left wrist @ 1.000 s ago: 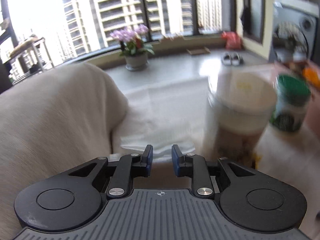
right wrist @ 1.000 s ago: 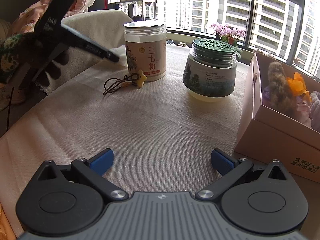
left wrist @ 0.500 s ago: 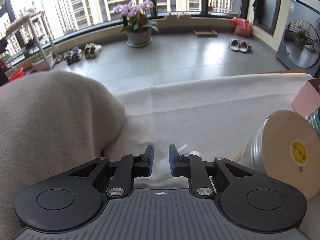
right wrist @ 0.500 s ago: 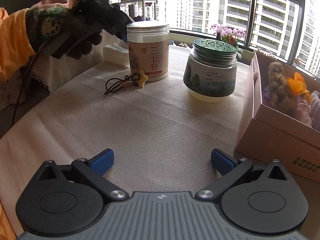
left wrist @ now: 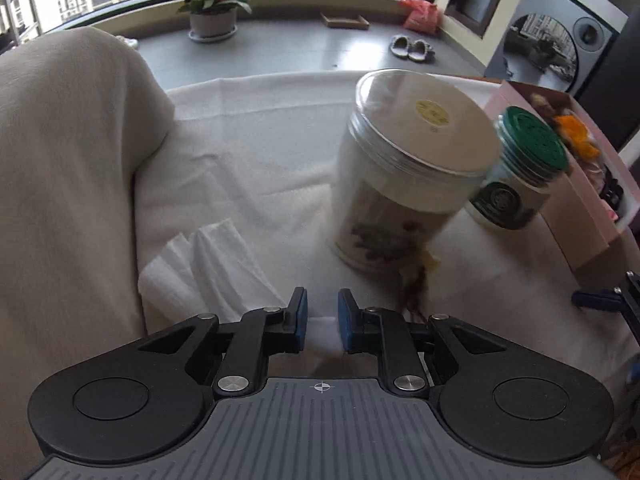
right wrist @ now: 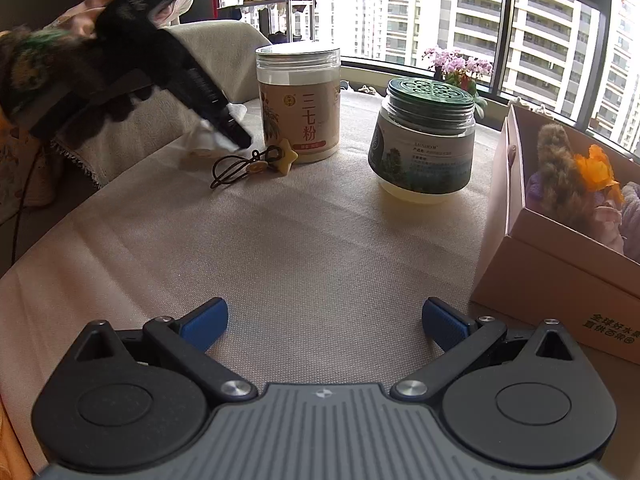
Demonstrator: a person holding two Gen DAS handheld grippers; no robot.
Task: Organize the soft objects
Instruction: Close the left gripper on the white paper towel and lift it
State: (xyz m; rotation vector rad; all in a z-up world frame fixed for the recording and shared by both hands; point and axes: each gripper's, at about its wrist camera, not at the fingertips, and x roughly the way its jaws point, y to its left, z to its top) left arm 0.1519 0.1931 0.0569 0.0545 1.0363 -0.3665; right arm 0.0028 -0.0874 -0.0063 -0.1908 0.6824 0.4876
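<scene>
A folded white tissue [left wrist: 208, 268] lies on the tablecloth beside the clear jar [left wrist: 404, 172]. My left gripper [left wrist: 322, 320] hovers just right of the tissue, its jaws narrowly apart with nothing between them. It also shows in the right wrist view [right wrist: 236, 136], tip down by the tissue [right wrist: 236, 112]. A star charm on a black cord [right wrist: 260, 162] lies in front of the jar [right wrist: 300, 100]. My right gripper [right wrist: 324, 320] is wide open and empty over the near cloth. A pink cardboard box [right wrist: 560, 264] at right holds plush toys [right wrist: 564, 172].
A green-lidded jar [right wrist: 426, 140] stands between the clear jar and the box. A cloth-draped chair back [left wrist: 68, 184] rises at the table's left edge. Windows, a potted orchid [left wrist: 212, 4] and a grey floor lie beyond.
My left gripper has tilted down and swung right, bringing the tissue, both jars and the box into its view. Its jaw gap stays narrow. My right gripper has not moved.
</scene>
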